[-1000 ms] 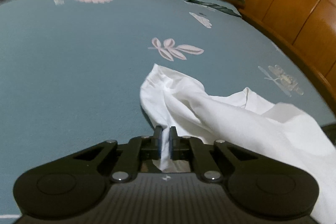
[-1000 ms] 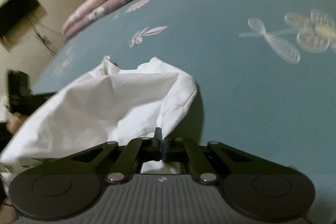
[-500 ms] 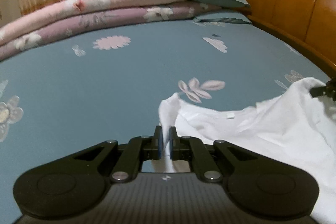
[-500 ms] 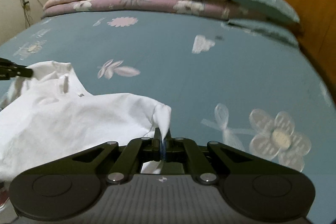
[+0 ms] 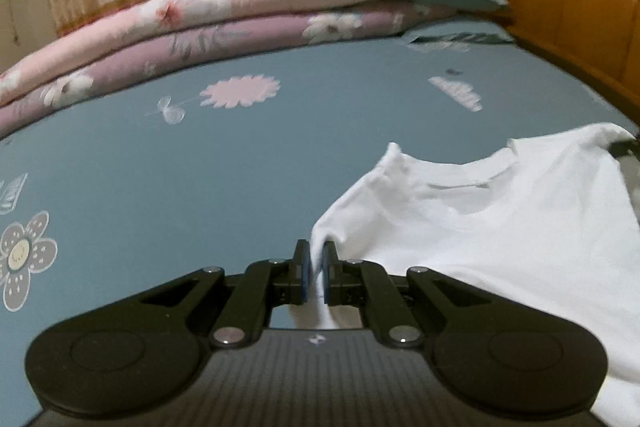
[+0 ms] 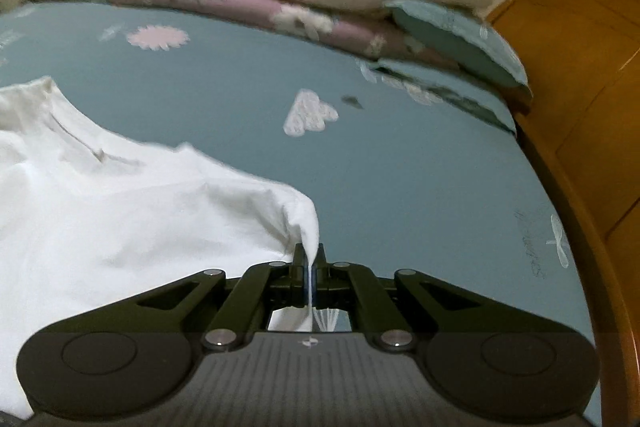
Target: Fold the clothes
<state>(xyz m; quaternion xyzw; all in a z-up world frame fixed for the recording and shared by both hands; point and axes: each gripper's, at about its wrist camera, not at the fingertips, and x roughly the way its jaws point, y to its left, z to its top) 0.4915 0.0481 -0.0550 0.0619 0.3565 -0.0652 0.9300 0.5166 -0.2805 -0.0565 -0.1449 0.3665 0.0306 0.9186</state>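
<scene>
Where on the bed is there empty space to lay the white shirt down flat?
The bare blue sheet is free between the white shirt and the stacked quilts, around the pink flower print. It gets crowded by the pillows near the wooden headboard.

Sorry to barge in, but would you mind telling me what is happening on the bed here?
A person is folding a white T-shirt on a blue floral bedsheet with two handheld grippers. The left gripper and the right gripper are each shut on a shoulder corner, holding the shirt spread between them, neckline facing away. Folded quilts and pillows lie beyond, beside a wooden headboard.
</scene>
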